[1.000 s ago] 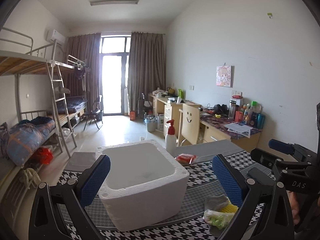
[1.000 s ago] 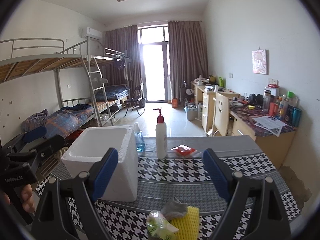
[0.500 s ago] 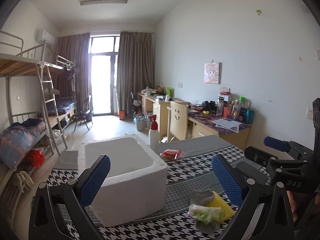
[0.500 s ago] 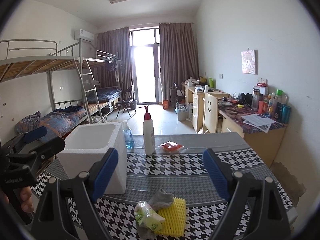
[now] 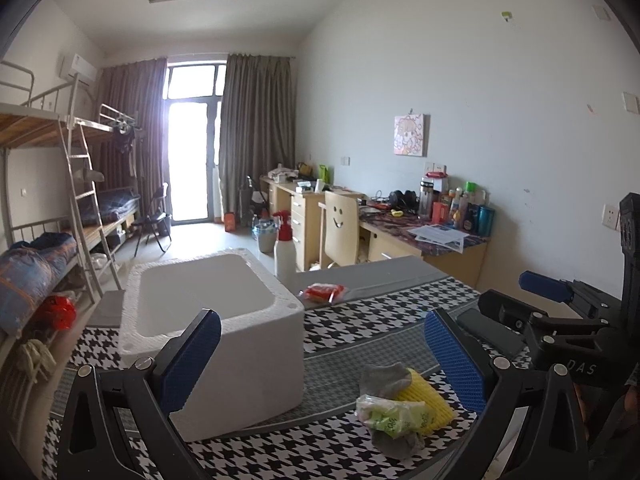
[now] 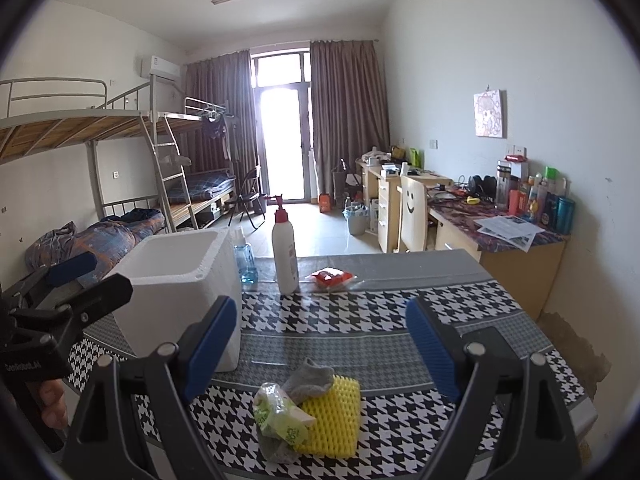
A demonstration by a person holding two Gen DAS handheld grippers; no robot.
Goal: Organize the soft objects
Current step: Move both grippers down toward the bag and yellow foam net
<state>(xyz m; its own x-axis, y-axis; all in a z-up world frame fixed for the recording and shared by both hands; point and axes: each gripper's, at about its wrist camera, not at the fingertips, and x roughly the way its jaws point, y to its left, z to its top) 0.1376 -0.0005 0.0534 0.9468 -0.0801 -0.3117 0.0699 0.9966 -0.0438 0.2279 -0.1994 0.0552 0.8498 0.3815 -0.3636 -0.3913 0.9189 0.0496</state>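
Note:
A small pile lies near the table's front edge: a yellow foam net [image 6: 334, 414], a grey sock [image 6: 310, 378] and a crumpled green-printed plastic bag [image 6: 280, 416]. The pile also shows in the left wrist view [image 5: 404, 404]. A white foam box [image 5: 208, 320], open at the top and empty, stands left of the pile [image 6: 176, 292]. My left gripper [image 5: 320, 364] is open and empty above the table, between box and pile. My right gripper [image 6: 322, 350] is open and empty, hovering just behind the pile.
A white pump bottle with red top [image 6: 285, 254], a blue-liquid bottle [image 6: 244, 258] and a red packet in clear wrap [image 6: 332, 276] stand at the far side of the houndstooth tablecloth [image 6: 400, 312]. Bunk beds are left, desks right.
Both grippers have drawn back and turned slightly, so the pile and box show more fully and farther in. Both stay open and empty.

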